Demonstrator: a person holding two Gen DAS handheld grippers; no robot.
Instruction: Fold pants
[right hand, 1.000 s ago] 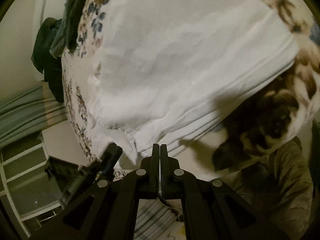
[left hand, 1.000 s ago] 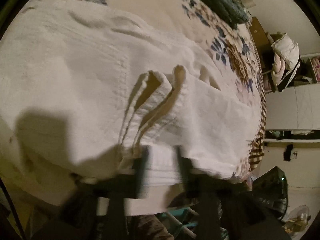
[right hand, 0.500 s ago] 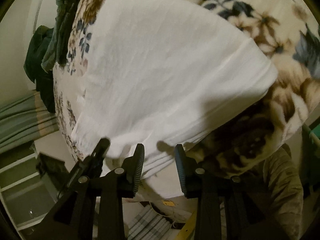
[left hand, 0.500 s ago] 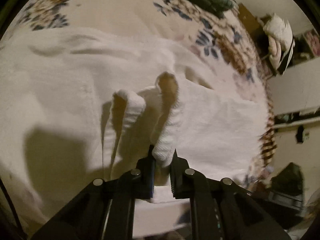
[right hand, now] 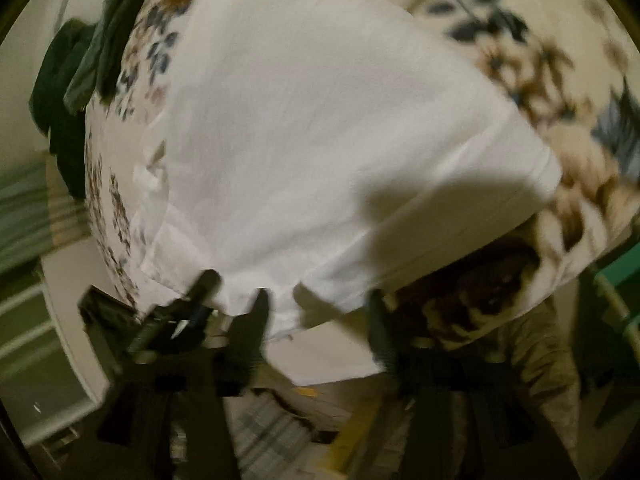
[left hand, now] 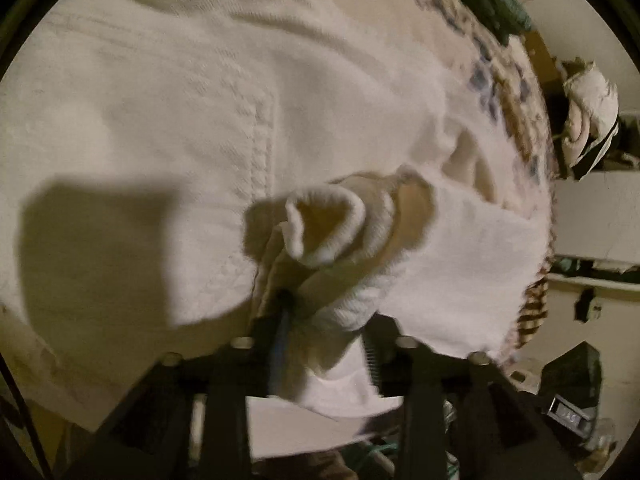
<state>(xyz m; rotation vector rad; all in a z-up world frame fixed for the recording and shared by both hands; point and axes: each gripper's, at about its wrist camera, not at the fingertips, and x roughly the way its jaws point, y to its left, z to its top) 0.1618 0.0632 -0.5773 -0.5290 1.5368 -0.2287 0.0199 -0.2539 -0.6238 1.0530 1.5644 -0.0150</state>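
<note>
White pants (left hand: 160,128) lie spread on a floral bedspread (left hand: 508,76). In the left wrist view my left gripper (left hand: 324,336) has a bunched, curled fold of the pants' edge (left hand: 332,232) between its jaws, which stand partly apart around the cloth. In the right wrist view the pants (right hand: 320,128) fill the middle. My right gripper (right hand: 318,320) is open, its jaws wide apart at the pants' near hem (right hand: 288,312), with nothing held.
Dark green clothing (right hand: 72,72) lies at the far edge of the bed. A pale bundle (left hand: 592,100) sits on shelving at the right. A dark bin (left hand: 572,384) stands below the bed edge. The person's sleeve (right hand: 552,360) is at lower right.
My left gripper closed on the pants' edge, bunched it, and its jaws now stand wider. My right gripper went from shut to wide open at the hem.
</note>
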